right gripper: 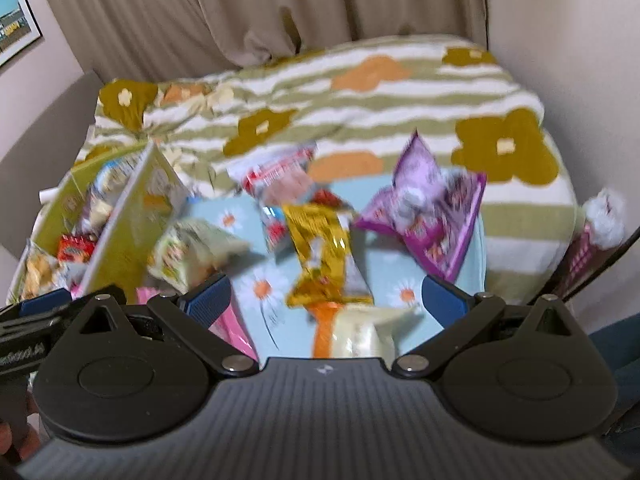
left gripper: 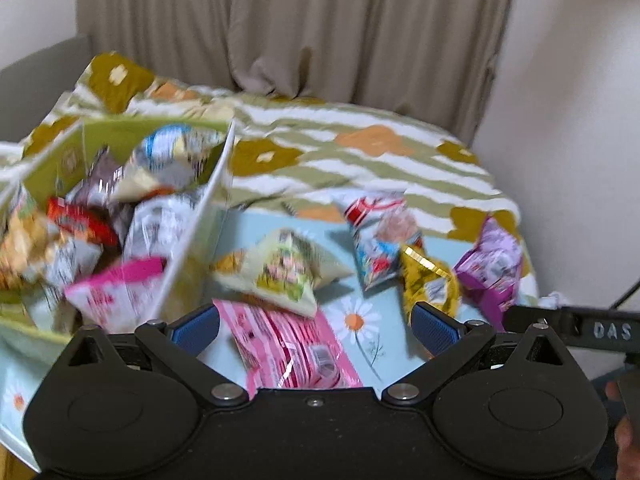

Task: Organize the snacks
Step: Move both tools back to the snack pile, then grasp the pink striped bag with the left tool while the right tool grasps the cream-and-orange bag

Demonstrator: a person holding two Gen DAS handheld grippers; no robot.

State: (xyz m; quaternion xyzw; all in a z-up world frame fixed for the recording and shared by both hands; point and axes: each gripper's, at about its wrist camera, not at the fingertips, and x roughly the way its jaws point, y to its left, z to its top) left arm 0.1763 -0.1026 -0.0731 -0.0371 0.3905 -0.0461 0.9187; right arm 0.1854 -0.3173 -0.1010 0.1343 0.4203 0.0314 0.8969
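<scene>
A flowered bedspread (right gripper: 400, 92) under beige curtains carries the work. Both claws, left gripper (left gripper: 316, 326) and right gripper (right gripper: 326, 300), gape empty. Ahead, a pink packet (left gripper: 288, 348), gold packet (right gripper: 320, 248) and purple packet (right gripper: 428, 216) lie loose; the green box (left gripper: 188, 240) looks roughly half-filled.

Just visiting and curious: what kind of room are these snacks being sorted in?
Probably a bedroom at home: the snacks lie on a floral quilt that looks like bedding, beige curtains hang behind it, and a framed picture is on the wall.
</scene>
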